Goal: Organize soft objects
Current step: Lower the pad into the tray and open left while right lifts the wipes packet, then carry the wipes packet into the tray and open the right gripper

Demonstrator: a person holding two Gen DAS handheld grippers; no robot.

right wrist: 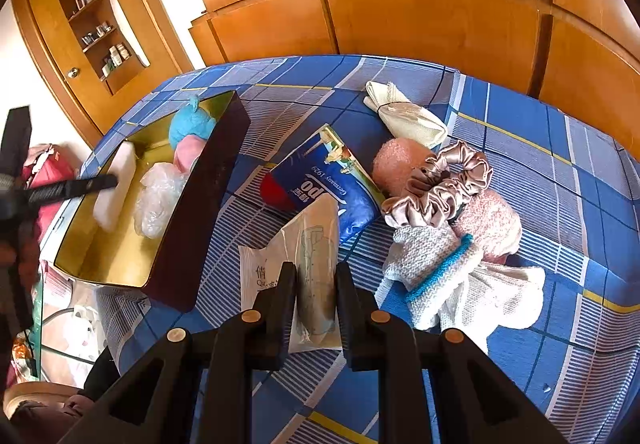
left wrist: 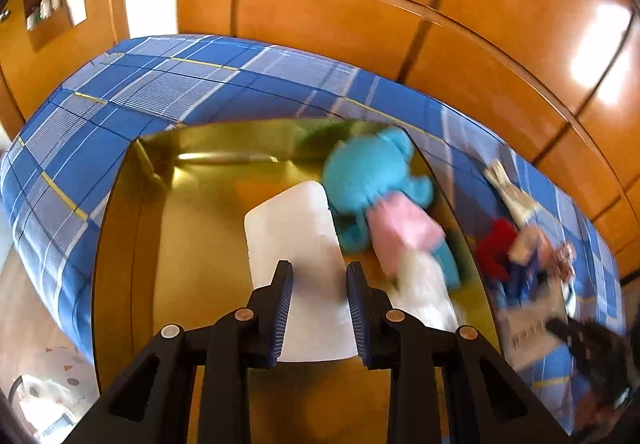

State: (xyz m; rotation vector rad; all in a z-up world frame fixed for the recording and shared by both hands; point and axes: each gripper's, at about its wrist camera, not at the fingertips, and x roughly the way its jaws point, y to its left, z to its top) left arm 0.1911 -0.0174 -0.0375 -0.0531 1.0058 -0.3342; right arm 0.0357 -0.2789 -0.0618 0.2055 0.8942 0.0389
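A gold-lined box (left wrist: 120, 244) sits on the blue plaid bed; it also shows in the right wrist view (right wrist: 188, 219). Inside lie a blue and pink plush toy (left wrist: 372, 183), a clear plastic bundle (right wrist: 160, 195) and a white foam block (left wrist: 304, 276). My left gripper (left wrist: 320, 308) is shut on the white foam block, holding it over the box. My right gripper (right wrist: 316, 308) is shut on a clear packet (right wrist: 312, 268) above the bed. On the bed lie a blue tissue pack (right wrist: 340, 179), a satin scrunchie (right wrist: 436, 187), pink puffs (right wrist: 400, 163), knitted cloths (right wrist: 448, 268) and a rolled beige cloth (right wrist: 404, 115).
A red item (right wrist: 276, 191) lies under the tissue pack. Wooden wardrobe doors (right wrist: 400, 3) stand behind the bed. A shelf niche (right wrist: 100, 35) with small bottles is at the far left. Bags (right wrist: 84, 328) sit on the floor left of the bed.
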